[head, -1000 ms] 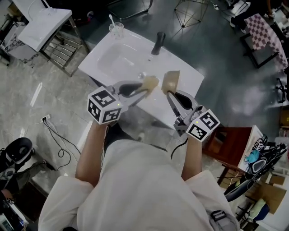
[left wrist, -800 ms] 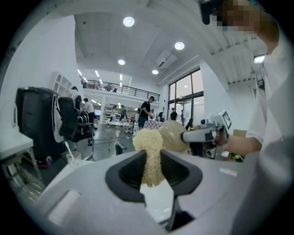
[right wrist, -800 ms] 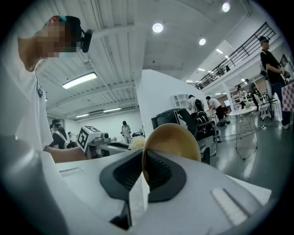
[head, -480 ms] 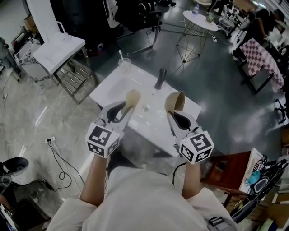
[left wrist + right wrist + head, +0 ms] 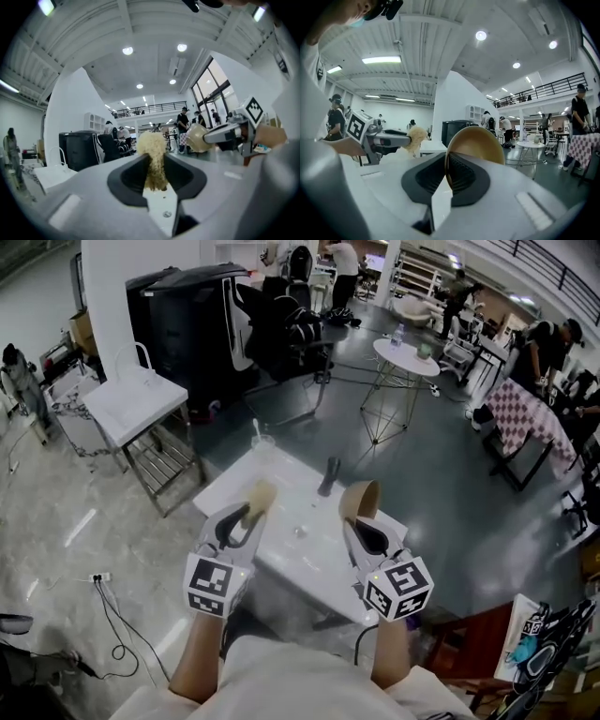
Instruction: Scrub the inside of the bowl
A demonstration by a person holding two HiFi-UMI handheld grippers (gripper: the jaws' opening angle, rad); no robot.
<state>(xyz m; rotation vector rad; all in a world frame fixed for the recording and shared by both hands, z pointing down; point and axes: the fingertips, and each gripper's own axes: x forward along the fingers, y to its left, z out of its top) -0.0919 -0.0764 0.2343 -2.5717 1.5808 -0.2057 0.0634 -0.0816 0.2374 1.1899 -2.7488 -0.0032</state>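
Observation:
My left gripper (image 5: 253, 503) is shut on a pale yellow scrubbing pad (image 5: 152, 154), which sticks up from between its jaws. The scrubbing pad (image 5: 262, 493) shows in the head view above the white sink top (image 5: 281, 549). My right gripper (image 5: 354, 515) is shut on the rim of a tan bowl (image 5: 361, 500), held on edge. In the right gripper view the bowl (image 5: 480, 145) stands upright between the jaws, its outer side facing right, and the left gripper (image 5: 401, 138) with the pad is to its left. Both grippers are held up level, side by side and apart.
The sink top carries a dark faucet (image 5: 330, 476) and a clear cup (image 5: 263, 445) at its far corner. A white side table (image 5: 131, 401) stands to the left, a round table (image 5: 405, 356) behind. Several people stand in the background.
Both grippers have risen with the pad and bowl still held, and the head view has tilted up from the sink toward the room. The bowl and pad have moved a little apart.

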